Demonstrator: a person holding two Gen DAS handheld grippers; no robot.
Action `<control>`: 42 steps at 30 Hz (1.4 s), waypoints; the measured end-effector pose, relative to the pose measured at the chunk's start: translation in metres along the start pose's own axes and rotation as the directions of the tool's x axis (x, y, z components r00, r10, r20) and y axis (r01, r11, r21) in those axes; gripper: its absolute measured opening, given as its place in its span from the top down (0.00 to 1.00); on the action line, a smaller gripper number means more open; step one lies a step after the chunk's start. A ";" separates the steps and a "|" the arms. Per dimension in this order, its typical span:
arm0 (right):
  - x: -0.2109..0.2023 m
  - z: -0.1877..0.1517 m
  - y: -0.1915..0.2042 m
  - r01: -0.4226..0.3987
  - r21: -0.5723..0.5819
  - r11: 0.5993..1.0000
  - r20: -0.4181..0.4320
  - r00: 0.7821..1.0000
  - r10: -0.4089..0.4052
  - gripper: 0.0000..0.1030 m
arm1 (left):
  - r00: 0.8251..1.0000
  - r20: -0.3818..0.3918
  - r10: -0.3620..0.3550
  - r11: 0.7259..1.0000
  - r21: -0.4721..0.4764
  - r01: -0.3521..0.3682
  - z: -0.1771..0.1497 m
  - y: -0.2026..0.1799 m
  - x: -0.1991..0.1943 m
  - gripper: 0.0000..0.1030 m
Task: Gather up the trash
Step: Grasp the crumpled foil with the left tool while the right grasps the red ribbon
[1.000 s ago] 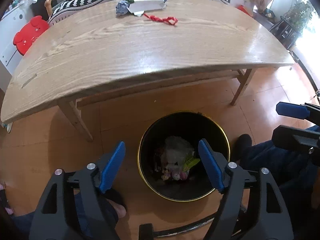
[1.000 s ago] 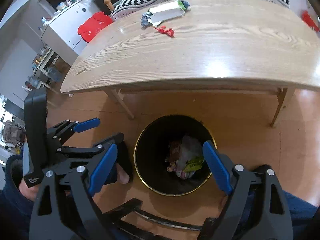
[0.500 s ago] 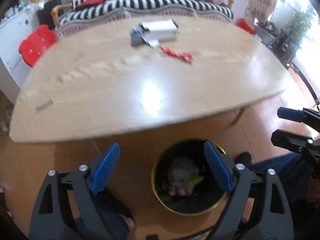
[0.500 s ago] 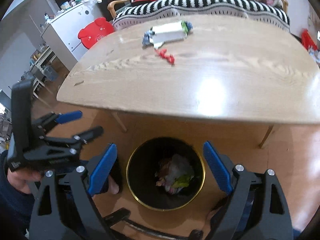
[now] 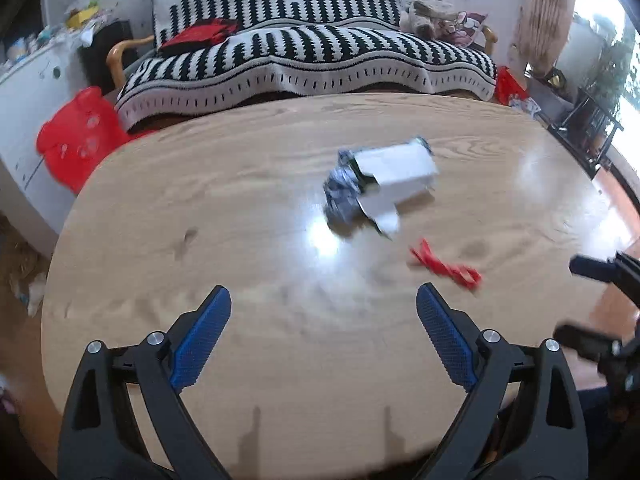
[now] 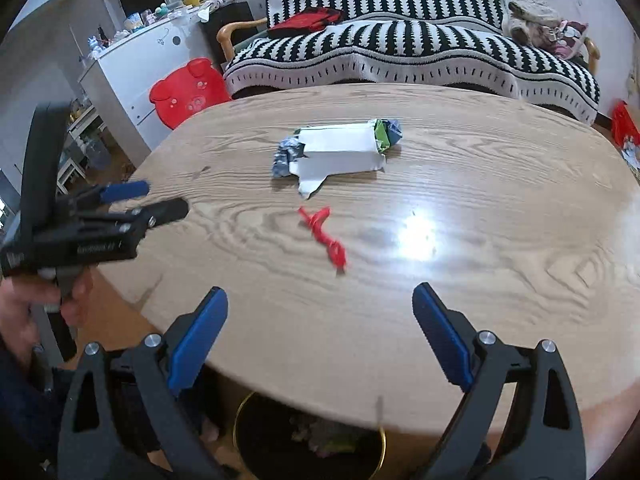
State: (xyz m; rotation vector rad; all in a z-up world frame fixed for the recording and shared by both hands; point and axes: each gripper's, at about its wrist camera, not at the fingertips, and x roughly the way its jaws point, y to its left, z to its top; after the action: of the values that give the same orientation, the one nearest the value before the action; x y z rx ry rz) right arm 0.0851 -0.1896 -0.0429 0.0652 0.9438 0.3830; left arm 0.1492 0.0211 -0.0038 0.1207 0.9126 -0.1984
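On the wooden table [image 5: 200, 216] lie a torn white paper carton [image 5: 396, 176], a crumpled blue-grey wrapper [image 5: 340, 196] beside it, and a red twisted strip [image 5: 444, 266] nearer to me. They also show in the right wrist view: the carton [image 6: 340, 152], the wrapper [image 6: 286, 156], the red strip [image 6: 326, 236]. My left gripper [image 5: 322, 304] is open and empty above the table's near part. My right gripper [image 6: 320, 300] is open and empty above the near edge. The black bin with a gold rim [image 6: 244, 436] holds trash under the table edge.
A striped black-and-white sofa [image 5: 304, 56] stands behind the table. A red pig-shaped stool [image 6: 186, 94] and a white cabinet [image 6: 132, 64] stand at the left. The left gripper shows at the left of the right wrist view [image 6: 132, 204].
Both grippers have risen from over the bin to above the tabletop and now face the trash on the table. Both stayed open and empty.
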 end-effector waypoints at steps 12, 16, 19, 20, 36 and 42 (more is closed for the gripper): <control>0.077 -0.001 0.028 0.017 -0.104 0.994 -0.120 0.992 -0.030 0.12 | 0.999 0.014 -0.042 0.990 -0.135 0.044 0.050 0.011 0.097 0.12; 0.086 0.006 0.032 0.022 -0.116 0.993 -0.121 0.992 -0.036 0.12 | 1.000 0.001 -0.024 0.990 -0.141 0.024 0.055 0.015 0.117 0.12; 0.095 0.013 0.031 0.045 -0.134 0.990 -0.123 0.991 -0.062 0.13 | 0.999 -0.005 -0.050 0.991 -0.128 0.049 0.058 0.013 0.130 0.12; 0.099 0.014 0.029 0.056 -0.135 0.989 -0.128 0.989 -0.073 0.15 | 0.999 0.001 -0.054 0.991 -0.121 0.053 0.058 0.012 0.132 0.12; 0.098 0.026 0.026 0.056 -0.164 0.985 -0.098 0.993 -0.073 0.88 | 0.999 0.047 -0.026 0.996 -0.079 0.029 0.050 0.009 0.109 0.71; 0.080 0.031 0.030 0.019 -0.146 0.989 -0.058 0.998 -0.028 0.88 | 0.996 0.092 0.013 0.997 -0.078 -0.006 0.038 0.024 0.064 0.71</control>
State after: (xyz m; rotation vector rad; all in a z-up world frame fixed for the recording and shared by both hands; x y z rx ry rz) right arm 0.1436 -0.1306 -0.0800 -0.0908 0.9726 0.4327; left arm 0.2218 0.0298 -0.0315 0.0439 0.8261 -0.1583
